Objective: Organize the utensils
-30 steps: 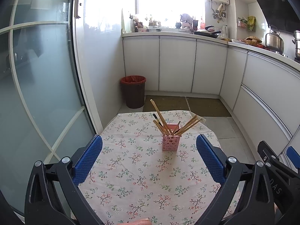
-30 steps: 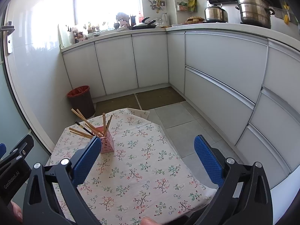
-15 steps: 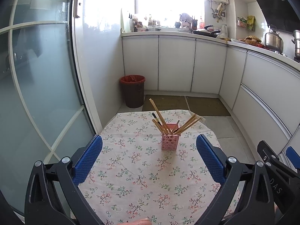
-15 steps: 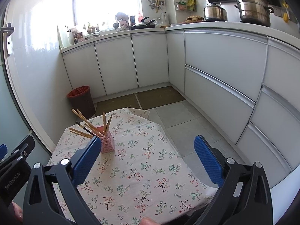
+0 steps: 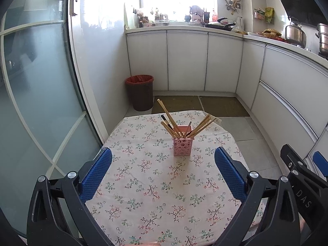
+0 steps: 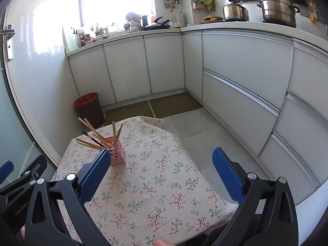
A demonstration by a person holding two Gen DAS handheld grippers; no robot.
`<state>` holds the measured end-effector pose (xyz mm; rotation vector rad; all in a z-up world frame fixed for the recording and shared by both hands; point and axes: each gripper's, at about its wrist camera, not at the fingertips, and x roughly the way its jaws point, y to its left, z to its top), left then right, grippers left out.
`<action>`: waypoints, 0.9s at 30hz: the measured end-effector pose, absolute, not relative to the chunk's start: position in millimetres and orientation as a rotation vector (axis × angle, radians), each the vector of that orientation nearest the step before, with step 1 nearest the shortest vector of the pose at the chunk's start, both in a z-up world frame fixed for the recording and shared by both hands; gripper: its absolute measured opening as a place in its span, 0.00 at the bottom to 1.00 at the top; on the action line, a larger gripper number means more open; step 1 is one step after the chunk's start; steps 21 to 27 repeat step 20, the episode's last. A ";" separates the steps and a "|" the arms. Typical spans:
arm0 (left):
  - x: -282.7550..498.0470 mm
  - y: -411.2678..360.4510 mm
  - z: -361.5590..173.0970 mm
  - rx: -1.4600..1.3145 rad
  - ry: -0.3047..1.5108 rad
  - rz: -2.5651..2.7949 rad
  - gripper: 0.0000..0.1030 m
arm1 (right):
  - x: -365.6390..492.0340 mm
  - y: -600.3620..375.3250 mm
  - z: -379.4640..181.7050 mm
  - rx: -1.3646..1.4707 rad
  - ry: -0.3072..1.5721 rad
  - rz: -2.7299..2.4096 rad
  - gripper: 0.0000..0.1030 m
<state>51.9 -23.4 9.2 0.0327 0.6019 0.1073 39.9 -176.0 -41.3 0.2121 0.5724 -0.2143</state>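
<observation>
- The left gripper (image 5: 163, 170) is spread wide and holds nothing; it hangs above the near part of the table.
- The right gripper (image 6: 162, 171) is also spread wide and empty, just beside the left one.
- Between them and further away, a pink holder (image 5: 182, 143) stands upright on the flowered tablecloth (image 5: 143, 194).
- The chopsticks (image 5: 170, 116) all stand inside it, leaning to different sides.
- I see no loose utensil on the cloth, so I judge the sorting is nearly or fully done.
</observation>
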 end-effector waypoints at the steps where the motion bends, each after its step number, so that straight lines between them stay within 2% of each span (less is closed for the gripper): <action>1: 52.0 -23.9 8.8 0.034 0.603 0.108 0.93 | 39.9 -176.2 -41.4 0.213 0.573 -0.215 0.94; 7: 50.2 -26.0 8.9 0.053 0.564 0.137 0.92 | 43.9 -178.0 -44.1 0.216 0.582 -0.224 0.94; 8: 49.4 -25.9 8.8 0.053 0.557 0.139 0.82 | 44.9 -177.9 -45.1 0.217 0.587 -0.223 0.94; 9: 49.3 -24.6 8.8 0.044 0.554 0.134 0.65 | 45.4 -178.0 -45.6 0.219 0.591 -0.223 0.94; 10: 50.0 -22.3 8.9 0.028 0.553 0.125 0.57 | 45.9 -178.2 -46.2 0.222 0.594 -0.223 0.94; 11: 51.2 -19.2 8.8 0.006 0.556 0.122 0.44 | 46.5 -177.8 -46.5 0.223 0.596 -0.223 0.94; 12: 52.1 -15.8 8.9 -0.009 0.557 0.125 0.42 | 46.8 -177.3 -46.6 0.223 0.596 -0.223 0.94; 13: 52.3 -15.4 9.7 -0.005 0.551 0.128 0.46 | 46.8 -177.1 -46.6 0.222 0.595 -0.224 0.94; 15: 50.9 -13.5 11.8 -0.015 0.542 0.136 0.80 | 47.4 -177.5 -46.6 0.225 0.595 -0.224 0.94; 17: 48.4 -12.4 14.0 -0.024 0.528 0.144 0.91 | 48.3 -177.3 -46.8 0.229 0.597 -0.221 0.94; 27: 47.9 -11.4 15.3 -0.027 0.523 0.161 0.93 | 48.1 -175.4 -47.1 0.230 0.596 -0.222 0.94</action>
